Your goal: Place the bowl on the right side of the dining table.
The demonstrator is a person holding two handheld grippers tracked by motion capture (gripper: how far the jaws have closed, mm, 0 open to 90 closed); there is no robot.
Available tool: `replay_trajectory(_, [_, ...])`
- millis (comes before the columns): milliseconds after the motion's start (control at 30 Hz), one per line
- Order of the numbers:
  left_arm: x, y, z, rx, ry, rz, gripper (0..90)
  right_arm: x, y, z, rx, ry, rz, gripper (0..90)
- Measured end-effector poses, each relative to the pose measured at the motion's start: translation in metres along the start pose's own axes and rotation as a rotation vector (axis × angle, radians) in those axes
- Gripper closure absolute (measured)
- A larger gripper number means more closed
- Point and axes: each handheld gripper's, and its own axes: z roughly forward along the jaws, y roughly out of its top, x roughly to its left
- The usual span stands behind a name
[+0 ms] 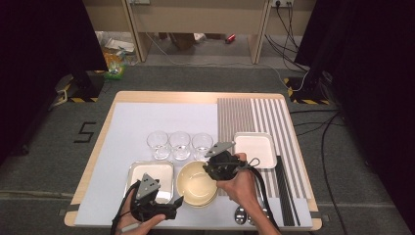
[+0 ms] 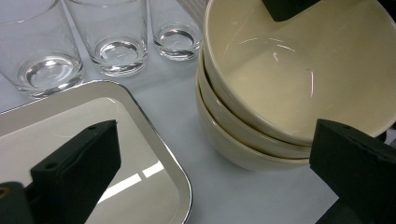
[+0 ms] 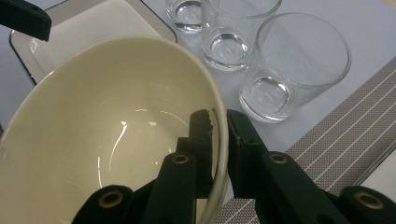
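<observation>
right tongs: clamped on the rim of the top bowl, one jaw inside the wall, one outside; rim sits in the narrow gap between them.
left tongs: jaws wide apart, nothing between them; I hold them just off the near-left side of the stack, above the edge of the metal tray.
top bowl: cream, tilted in the stack, lifted a little on the side my right tongs hold; from above it is right under the right tongs.
bowl stack: three nested bowls by my count, the lower two flat on the tabletop, between my two tongs.
glasses: three clear ones in a row just beyond the stack, away from both tongs, untouched.
white plate: on the striped mat, beyond the right tongs and to their right, bare.
cutlery: spoons and chopsticks near the right forearm, hard to read.
done so far: grip on the top bowl secured, separation from the stack looks started.
left to do: my guess, lift the bowl clear and set it at a place; two more bowls and everything else still to lay out.
progress: early.
</observation>
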Motion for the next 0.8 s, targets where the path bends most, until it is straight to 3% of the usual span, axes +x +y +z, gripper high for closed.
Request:
replay_trajectory(133, [-0.001,0.000,-0.001,-0.003,-0.013,-0.002,3.0,0.002,0.001,0.001,-0.007,-0.011,-0.031,83.3])
replay_trajectory(400, [-0.001,0.001,-0.005,-0.019,-0.035,0.004,14.9,0.001,-0.001,-0.002,-0.031,-0.005,-0.026,83.3])
replay_trajectory(800, [-0.003,0.006,-0.016,-0.048,-0.057,0.011,14.7,0.001,-0.001,-0.006,-0.060,0.005,-0.020,83.1])
